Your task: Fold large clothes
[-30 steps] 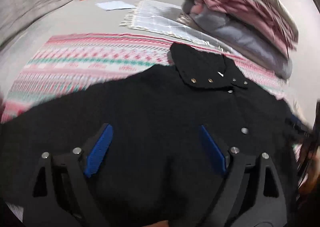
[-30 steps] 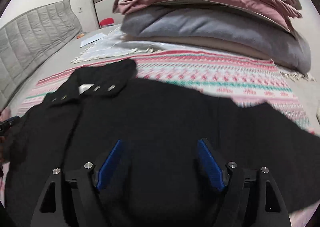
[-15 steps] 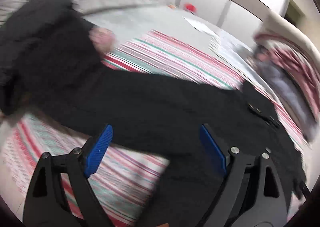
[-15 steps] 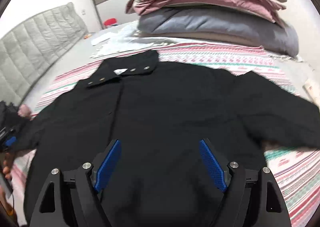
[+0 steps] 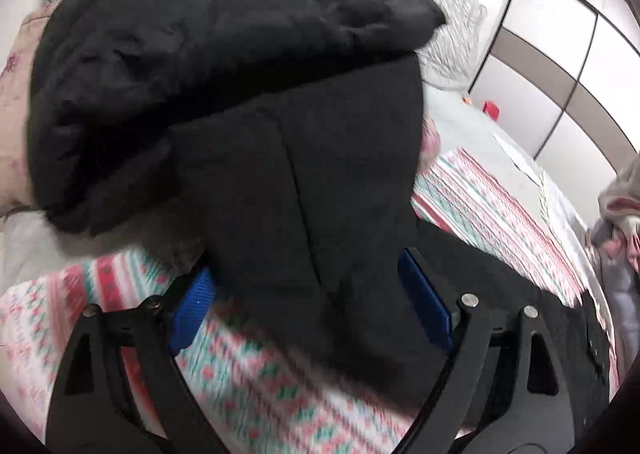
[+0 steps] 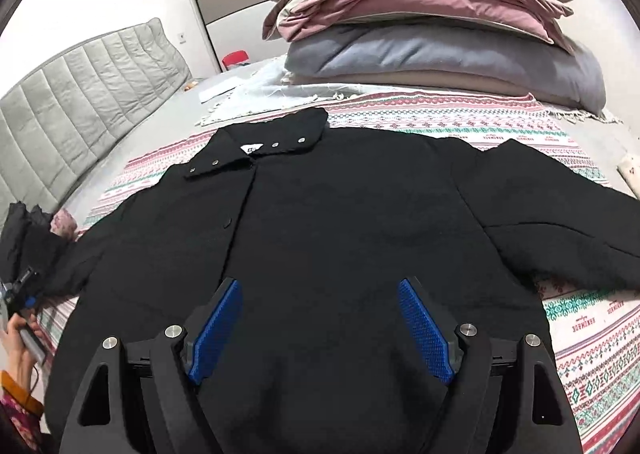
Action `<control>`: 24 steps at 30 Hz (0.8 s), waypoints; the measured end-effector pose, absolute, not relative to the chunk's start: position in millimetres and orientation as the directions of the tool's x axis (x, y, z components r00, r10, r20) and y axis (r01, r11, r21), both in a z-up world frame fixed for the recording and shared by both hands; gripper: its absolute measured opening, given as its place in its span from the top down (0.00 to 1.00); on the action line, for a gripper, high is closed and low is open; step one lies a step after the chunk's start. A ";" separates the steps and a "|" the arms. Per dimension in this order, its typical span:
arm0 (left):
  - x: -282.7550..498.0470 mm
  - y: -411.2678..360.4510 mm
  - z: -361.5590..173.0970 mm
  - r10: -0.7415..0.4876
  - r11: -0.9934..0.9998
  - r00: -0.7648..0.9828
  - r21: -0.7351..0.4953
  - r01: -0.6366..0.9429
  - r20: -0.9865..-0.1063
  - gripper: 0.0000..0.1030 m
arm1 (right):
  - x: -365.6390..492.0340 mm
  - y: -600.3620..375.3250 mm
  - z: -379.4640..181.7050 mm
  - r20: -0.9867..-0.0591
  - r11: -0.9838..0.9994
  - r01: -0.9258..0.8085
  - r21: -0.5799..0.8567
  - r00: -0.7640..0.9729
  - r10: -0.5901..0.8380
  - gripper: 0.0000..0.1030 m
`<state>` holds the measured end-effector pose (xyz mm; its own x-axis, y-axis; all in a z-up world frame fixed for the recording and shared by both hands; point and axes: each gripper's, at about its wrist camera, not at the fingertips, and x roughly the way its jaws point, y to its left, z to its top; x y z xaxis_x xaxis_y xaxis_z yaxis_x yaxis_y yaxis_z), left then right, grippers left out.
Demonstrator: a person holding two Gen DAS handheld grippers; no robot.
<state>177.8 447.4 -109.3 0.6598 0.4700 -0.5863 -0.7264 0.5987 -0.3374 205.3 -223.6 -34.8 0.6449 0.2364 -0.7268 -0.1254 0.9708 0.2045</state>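
Note:
A large black coat [image 6: 320,221] lies spread front up on a patterned blanket [image 6: 580,334], collar [image 6: 260,151] at the far side, sleeves out to both sides. My right gripper [image 6: 320,318] is open and empty above the coat's lower front. My left gripper [image 5: 308,302] is open over the coat's left sleeve [image 5: 304,173]; the sleeve runs between its blue pads [image 5: 424,306], and I cannot tell if they touch it. The left gripper also shows in the right wrist view [image 6: 20,290] at the sleeve end.
A second black padded garment [image 5: 200,33] lies bunched beyond the sleeve end. A stack of folded bedding [image 6: 432,25] stands at the far side. A grey padded headboard [image 6: 80,93] runs along the left. A white cloth [image 6: 256,97] and a red object [image 6: 234,58] lie farther off.
My left gripper has swung from over the coat's front out to the left sleeve end, close to the second black garment. My right gripper has pulled back, showing the whole coat.

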 end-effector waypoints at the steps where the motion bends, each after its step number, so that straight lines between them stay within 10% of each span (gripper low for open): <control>1: 179.0 452.2 -114.3 0.482 0.585 0.651 -0.337 -0.738 -0.587 0.24 | 206.1 -221.9 -36.0 -0.728 0.971 -0.129 0.202 0.643 0.237 0.21; 8: 161.2 481.2 -146.0 0.426 0.483 0.708 -0.519 -0.705 -0.564 0.25 | 206.5 -208.0 -48.8 -0.761 0.969 -0.163 0.184 0.600 0.245 0.21; 13: 164.9 470.7 -141.4 0.383 0.578 0.758 -0.502 -0.643 -0.528 0.89 | 207.3 -203.9 -55.2 -0.772 0.969 -0.163 0.185 0.586 0.246 0.21; 24: 170.3 366.3 -45.5 0.301 0.828 0.895 -0.376 -0.416 -0.329 0.91 | 206.9 -200.7 -44.6 -0.742 0.960 -0.172 0.221 0.609 0.281 0.21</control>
